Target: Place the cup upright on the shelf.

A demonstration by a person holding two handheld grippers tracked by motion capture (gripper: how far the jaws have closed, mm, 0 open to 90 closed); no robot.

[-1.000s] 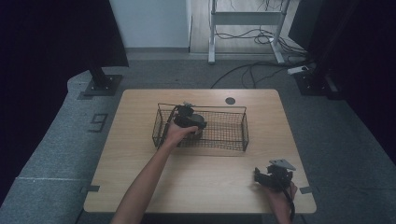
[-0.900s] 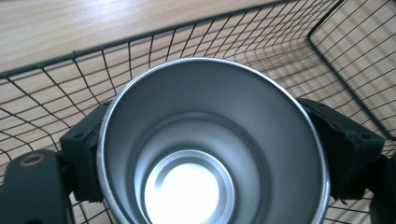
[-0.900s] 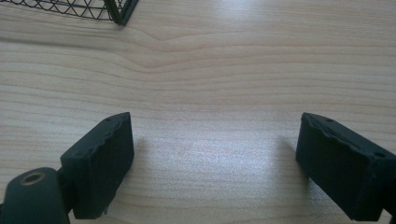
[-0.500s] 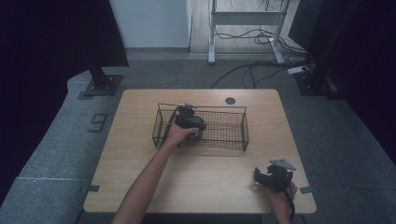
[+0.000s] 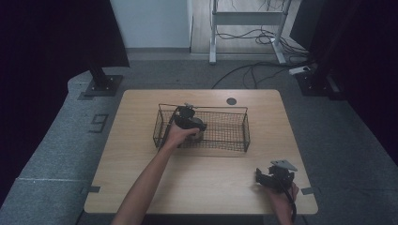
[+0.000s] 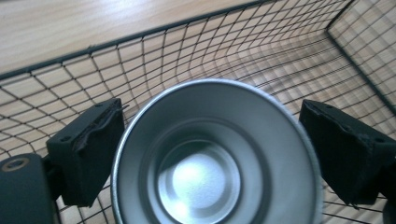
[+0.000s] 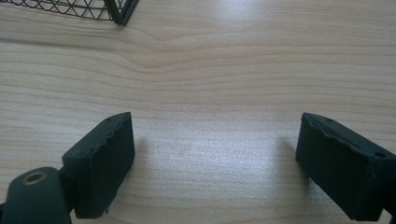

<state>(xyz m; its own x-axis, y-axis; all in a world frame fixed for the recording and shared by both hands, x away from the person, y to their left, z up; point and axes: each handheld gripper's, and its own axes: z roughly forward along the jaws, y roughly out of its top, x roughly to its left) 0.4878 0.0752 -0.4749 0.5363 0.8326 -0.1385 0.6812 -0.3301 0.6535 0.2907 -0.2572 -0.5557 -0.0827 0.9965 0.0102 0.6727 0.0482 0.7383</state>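
A shiny steel cup (image 6: pixel 201 182) stands inside the black wire basket (image 6: pixel 187 51), mouth towards the camera. My left gripper (image 6: pixel 212 112) reaches down into the basket's left half (image 5: pixel 187 119). Its jaws have just been opening; the cup is between them, with a thin gap at each pad. The basket (image 5: pixel 234 108) sits in the middle of the wooden table (image 5: pixel 141 140). My right gripper (image 5: pixel 263 177) rests low at the table's front right corner. In the right gripper view it stands open (image 7: pixel 215 126) over bare wood, nothing between its pads.
A corner of the basket (image 7: pixel 119 11) shows at the top left of the right gripper view. A dark round grommet (image 5: pixel 231 101) lies in the tabletop behind the basket. Cables and a stand's legs (image 5: pixel 244 35) lie on the floor beyond the table.
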